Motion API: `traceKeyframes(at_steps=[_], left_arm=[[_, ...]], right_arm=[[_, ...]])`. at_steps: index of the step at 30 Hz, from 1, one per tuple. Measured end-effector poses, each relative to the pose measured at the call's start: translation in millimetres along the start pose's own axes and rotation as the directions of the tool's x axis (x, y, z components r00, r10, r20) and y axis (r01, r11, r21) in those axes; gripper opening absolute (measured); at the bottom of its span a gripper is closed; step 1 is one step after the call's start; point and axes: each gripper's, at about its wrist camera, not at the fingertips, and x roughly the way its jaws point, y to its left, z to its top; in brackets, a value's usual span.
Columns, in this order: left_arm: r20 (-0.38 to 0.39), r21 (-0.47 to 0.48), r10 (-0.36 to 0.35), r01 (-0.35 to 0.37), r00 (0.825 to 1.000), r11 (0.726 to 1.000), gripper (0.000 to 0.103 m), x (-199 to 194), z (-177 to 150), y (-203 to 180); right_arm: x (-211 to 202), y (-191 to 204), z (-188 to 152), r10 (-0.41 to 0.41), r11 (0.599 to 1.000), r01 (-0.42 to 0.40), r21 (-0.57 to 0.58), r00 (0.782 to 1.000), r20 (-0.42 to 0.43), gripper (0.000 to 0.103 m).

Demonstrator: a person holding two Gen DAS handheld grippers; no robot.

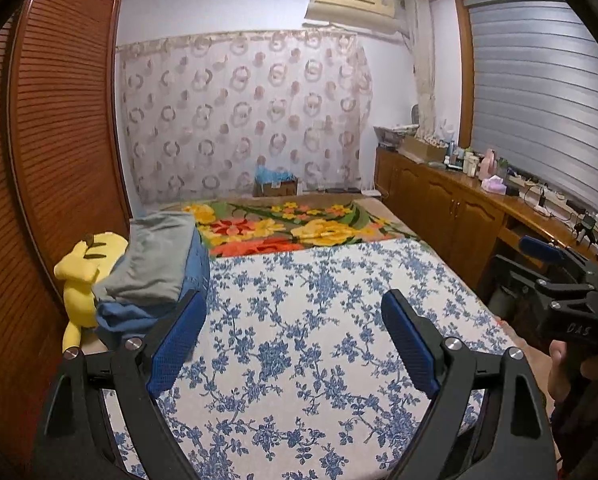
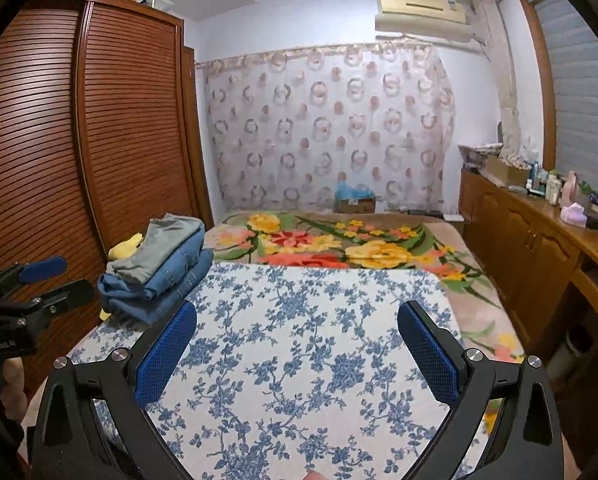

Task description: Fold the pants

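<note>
Soft, even indoor light fills both views, with a cool bluish cast on the wall around the air conditioner [image 1: 349,0]. Shadows are faint. Fisheye distortion bows the wardrobe [image 2: 99,120] strongly, black vignette darkens the corners, and detail is slightly soft throughout.

Left gripper [image 1: 293,328] wide open, nothing between the blue pads [image 1: 177,344], fingers pointing toward 12 o'clock, held level and roughly centred in its own view. Right gripper [image 2: 297,338] same: jaws spread wide, empty, blue pads [image 2: 429,354] facing inward, aimed at 12 o'clock. Each shows in the other's camera, left one at 9 o'clock of the right view, right one at 3 o'clock of the left view, side by side, apart. Hand [image 1: 571,372] grips the right handle.
</note>
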Motion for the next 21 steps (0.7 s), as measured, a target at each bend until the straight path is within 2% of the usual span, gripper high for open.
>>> traceKeyframes(at_steps=[5,21], left_arm=[[0.025,-0.003,0.007,-0.007,1.000,1.000,0.090,-10.7,1.9,1.2],[0.017,-0.008,0.010,-0.010,1.000,1.000,0.090,-11.1,0.6,1.9]], right_arm=[[-5.5,-0.1,-1.7,-0.011,1.000,0.011,-0.004,1.000,0.025,0.101],[0.8,-2.1,-5.2,-0.010,1.000,0.010,-0.008,1.000,0.023,0.101]])
